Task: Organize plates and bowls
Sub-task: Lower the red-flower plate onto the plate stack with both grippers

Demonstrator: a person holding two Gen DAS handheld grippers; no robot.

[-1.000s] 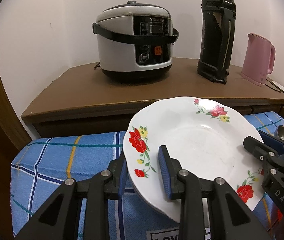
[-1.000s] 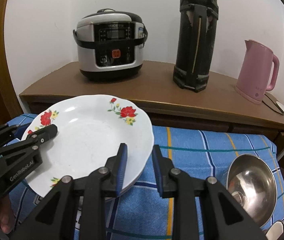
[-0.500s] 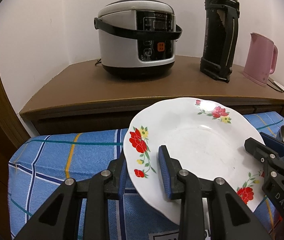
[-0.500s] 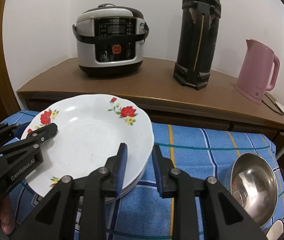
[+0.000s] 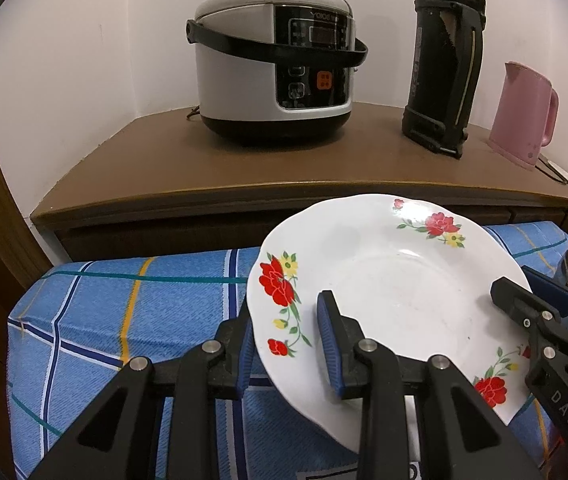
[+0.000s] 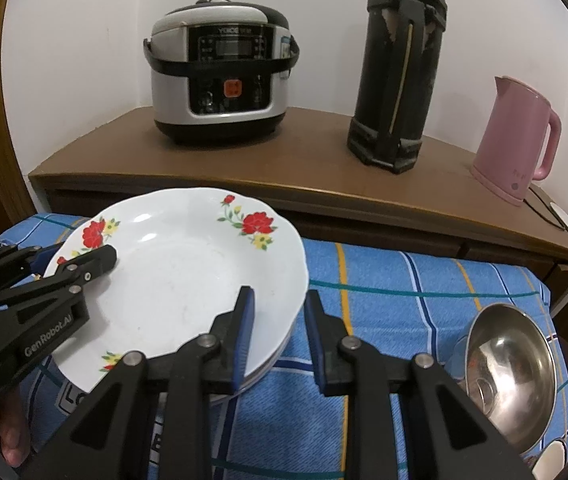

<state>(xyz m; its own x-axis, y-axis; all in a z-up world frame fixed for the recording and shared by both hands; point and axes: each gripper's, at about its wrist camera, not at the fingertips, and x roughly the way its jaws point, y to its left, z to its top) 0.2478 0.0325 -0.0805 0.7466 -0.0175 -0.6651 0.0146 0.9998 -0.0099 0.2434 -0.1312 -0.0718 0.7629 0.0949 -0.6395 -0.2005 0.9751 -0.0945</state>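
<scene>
White plate (image 5: 396, 288) with red-and-yellow flowers, blue checked cloth (image 5: 132, 304), pink kettle (image 6: 518, 140), silver-and-black cooker (image 5: 272, 64).

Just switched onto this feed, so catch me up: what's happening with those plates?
Both grippers grip the floral plate by opposite rims: the left gripper on one edge, the right gripper on the other, jaws straddling the rim. It sits tilted above the blue checked cloth, with another plate rim showing just beneath. A steel bowl waits to the right.
</scene>
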